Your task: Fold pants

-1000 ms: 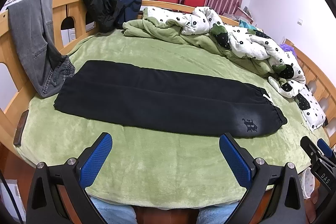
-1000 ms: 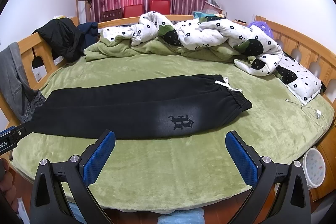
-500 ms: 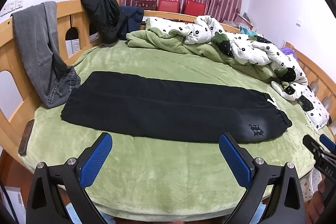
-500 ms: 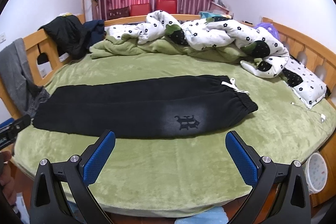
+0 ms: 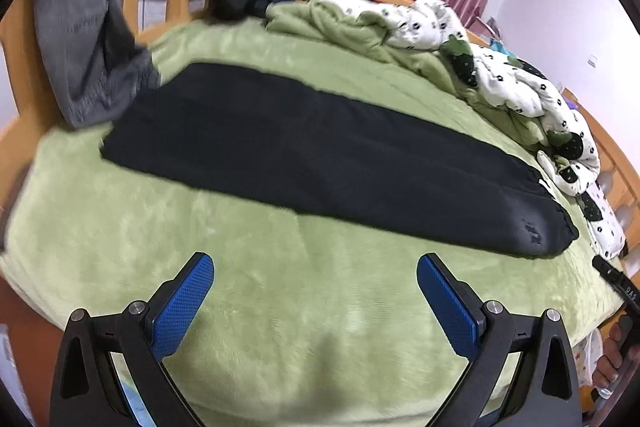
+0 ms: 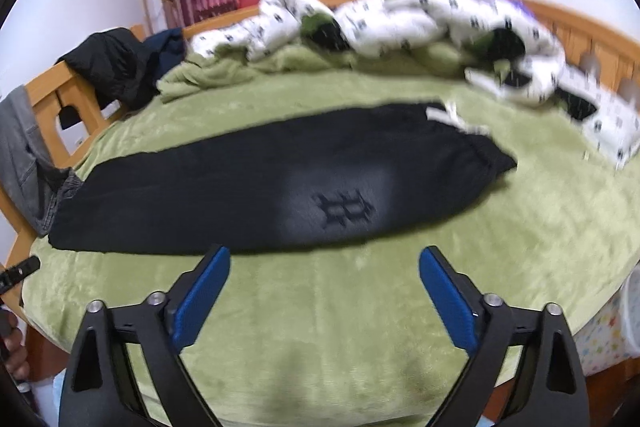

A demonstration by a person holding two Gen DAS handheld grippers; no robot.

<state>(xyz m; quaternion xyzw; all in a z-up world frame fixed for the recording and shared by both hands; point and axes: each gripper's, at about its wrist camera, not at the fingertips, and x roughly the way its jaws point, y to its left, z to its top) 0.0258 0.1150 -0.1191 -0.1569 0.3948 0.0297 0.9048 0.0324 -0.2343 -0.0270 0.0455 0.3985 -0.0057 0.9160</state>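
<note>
Above blurred black pants [image 6: 256, 195], both hand-held grippers [image 5: 315, 267] [image 6: 324, 261] wide apart, empty, right narrowing.

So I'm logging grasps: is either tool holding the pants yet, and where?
Nothing is held. The left tool and right tool are open above the blanket, short of the pants.

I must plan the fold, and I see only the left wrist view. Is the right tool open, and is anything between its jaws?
Observer: The right tool is open. Its jaws have just been closing a little, with nothing between them; only the green plush blanket lies below.
Operator: Which end of the long black pants is the waist?
Observer: The right end. A white drawstring shows there, at the far edge of the waistband.
</note>
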